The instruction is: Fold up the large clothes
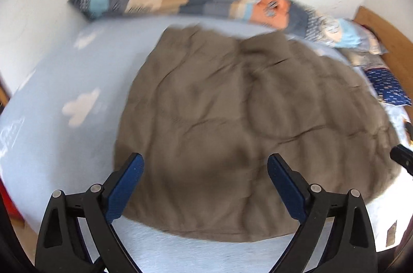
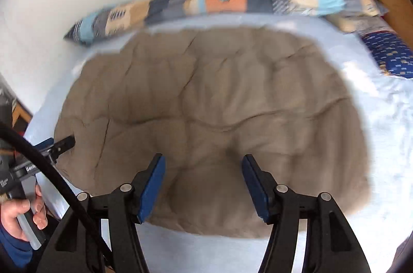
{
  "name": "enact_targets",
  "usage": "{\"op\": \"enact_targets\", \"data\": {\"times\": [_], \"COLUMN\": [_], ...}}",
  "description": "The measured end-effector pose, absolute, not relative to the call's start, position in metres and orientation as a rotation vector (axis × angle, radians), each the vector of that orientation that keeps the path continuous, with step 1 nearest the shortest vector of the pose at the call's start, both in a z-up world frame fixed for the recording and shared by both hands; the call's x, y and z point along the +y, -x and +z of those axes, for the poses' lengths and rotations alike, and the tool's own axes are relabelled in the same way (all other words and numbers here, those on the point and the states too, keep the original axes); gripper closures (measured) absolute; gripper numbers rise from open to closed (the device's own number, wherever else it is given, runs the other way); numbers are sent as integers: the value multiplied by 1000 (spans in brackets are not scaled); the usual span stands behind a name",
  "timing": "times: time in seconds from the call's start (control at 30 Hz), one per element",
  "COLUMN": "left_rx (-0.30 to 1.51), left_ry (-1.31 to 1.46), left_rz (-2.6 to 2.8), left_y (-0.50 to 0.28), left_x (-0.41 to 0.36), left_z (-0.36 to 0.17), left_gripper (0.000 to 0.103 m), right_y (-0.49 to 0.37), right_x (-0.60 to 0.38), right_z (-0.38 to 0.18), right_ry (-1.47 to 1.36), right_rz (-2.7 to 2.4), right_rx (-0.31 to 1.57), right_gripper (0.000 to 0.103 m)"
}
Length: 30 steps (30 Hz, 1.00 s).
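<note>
brown garment (image 1: 245, 123) – flat on bed (image 1: 64, 144) | both hand-held grippers – open

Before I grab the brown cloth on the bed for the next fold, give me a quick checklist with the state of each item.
1. Left gripper open, nothing between the pads: ok.
2. Right gripper open, empty: ok.
3. Brown cloth lying spread on the bed: ok, lightly wrinkled.
4. Near edge of the cloth visible in both views: ok.
5. Patterned pillow clear of the cloth: cannot tell, blurred.
6. Cable clear of the cloth: ok.
</note>
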State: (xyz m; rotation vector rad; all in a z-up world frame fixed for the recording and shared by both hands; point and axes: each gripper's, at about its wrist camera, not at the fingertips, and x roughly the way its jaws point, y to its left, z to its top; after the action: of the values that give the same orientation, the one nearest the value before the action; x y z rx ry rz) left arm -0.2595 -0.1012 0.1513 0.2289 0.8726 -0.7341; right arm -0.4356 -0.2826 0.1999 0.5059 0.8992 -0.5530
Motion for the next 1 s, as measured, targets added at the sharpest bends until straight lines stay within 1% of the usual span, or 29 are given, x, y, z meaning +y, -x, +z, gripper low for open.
{"op": "enact_targets", "data": {"times": [0.1, 0.27, 0.47, 0.73, 1.0], "left_rx": [836, 848, 819, 792, 785], "left_ry": [-267, -327, -370, -393, -396], "left_rz": [-777, -770, -758, -758, -761], "left_y": [275, 280, 284, 288, 290], "left_x": [-118, -142, -148, -148, -148], "left_z": [153, 135, 124, 119, 118], "left_gripper": [6, 6, 6, 5, 5], "right_y": [466, 499, 491, 491, 487], "right_x": [-296, -336, -340, -345, -343], "right_z": [211, 183, 166, 154, 147], "right_ry": [-443, -598, -576, -626, -613], "right_rz": [-705, -789, -795, -788, -790], "right_rx": [887, 925, 999, 1002, 1026], "right_gripper": [36, 36, 34, 31, 29]}}
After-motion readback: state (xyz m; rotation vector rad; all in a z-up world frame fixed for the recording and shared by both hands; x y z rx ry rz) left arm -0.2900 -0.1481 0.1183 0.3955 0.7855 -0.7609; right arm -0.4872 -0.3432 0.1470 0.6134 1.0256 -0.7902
